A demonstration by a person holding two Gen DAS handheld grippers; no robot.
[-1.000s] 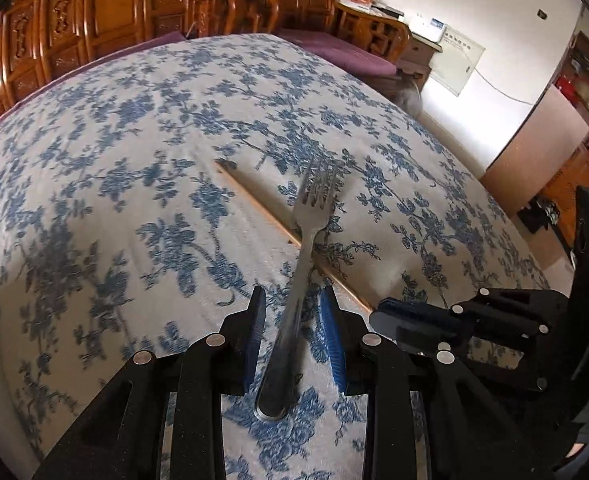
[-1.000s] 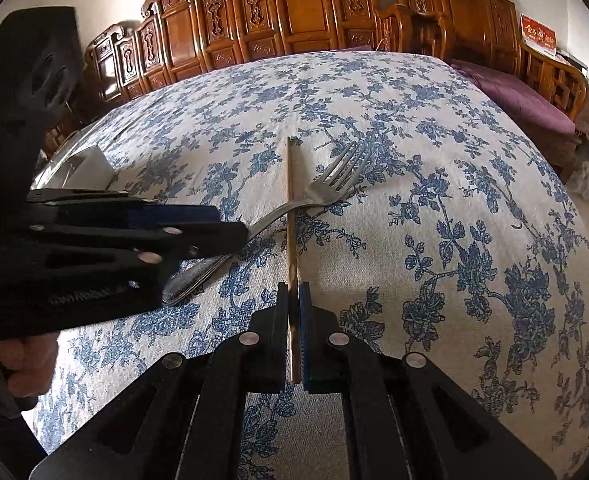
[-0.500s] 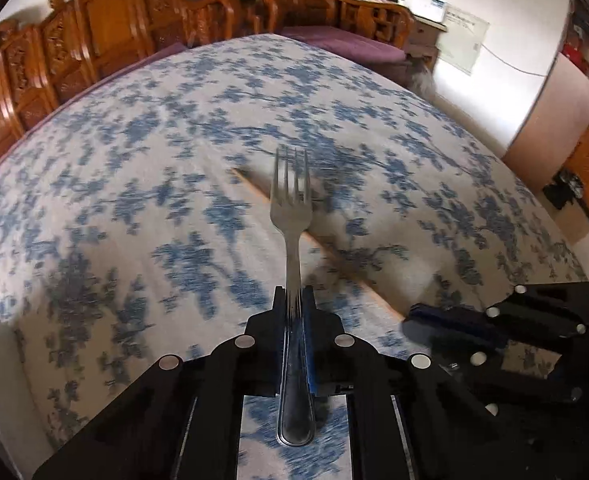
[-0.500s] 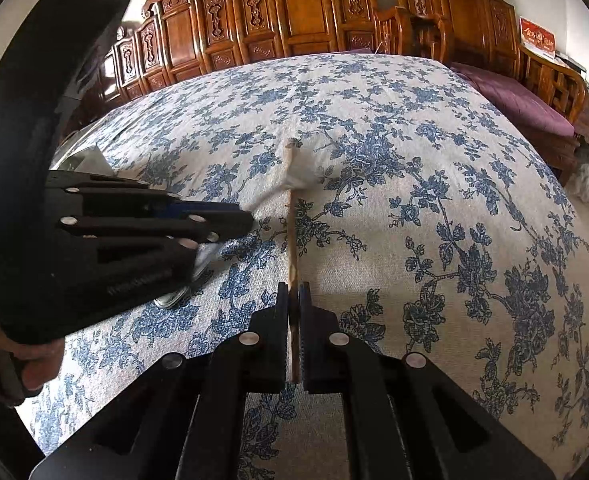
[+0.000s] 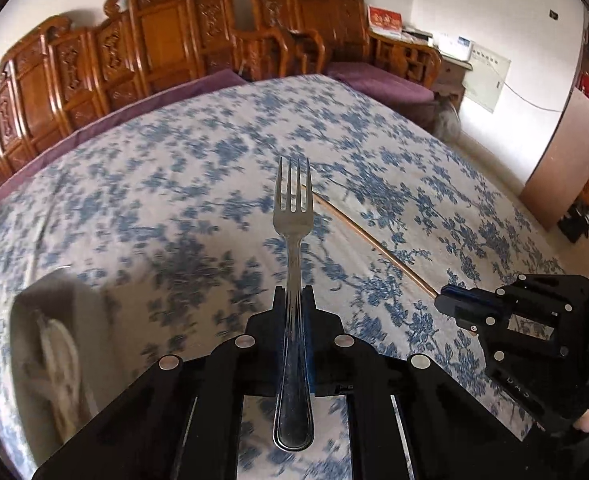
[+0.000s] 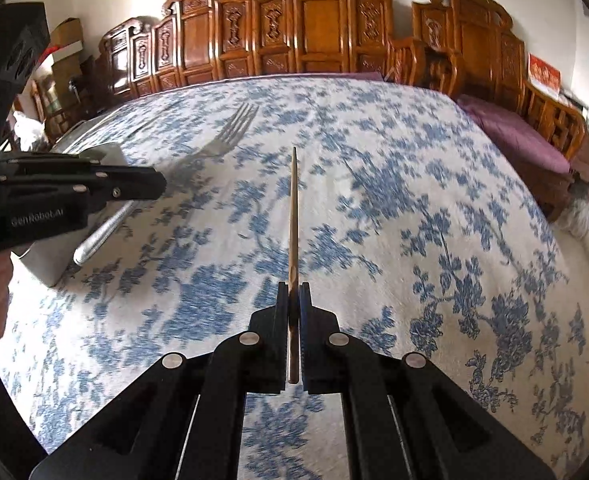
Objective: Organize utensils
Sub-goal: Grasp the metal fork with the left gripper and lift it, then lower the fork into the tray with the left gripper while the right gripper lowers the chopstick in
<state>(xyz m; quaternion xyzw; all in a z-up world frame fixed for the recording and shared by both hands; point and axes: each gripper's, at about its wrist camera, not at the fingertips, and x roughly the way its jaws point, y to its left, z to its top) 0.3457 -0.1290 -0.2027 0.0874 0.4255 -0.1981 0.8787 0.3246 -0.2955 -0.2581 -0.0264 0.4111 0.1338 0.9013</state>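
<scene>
So we've got the fork clamped in the left gripper and the chopstick pinched in the right gripper, both sticking out past the jaws, neither put away yet.

Right tool is clamped on a wooden chopstick pointing straight ahead over the blue-flowered tablecloth. Off to the left, the left tool grips a metal fork, lifted off the desk.
</scene>
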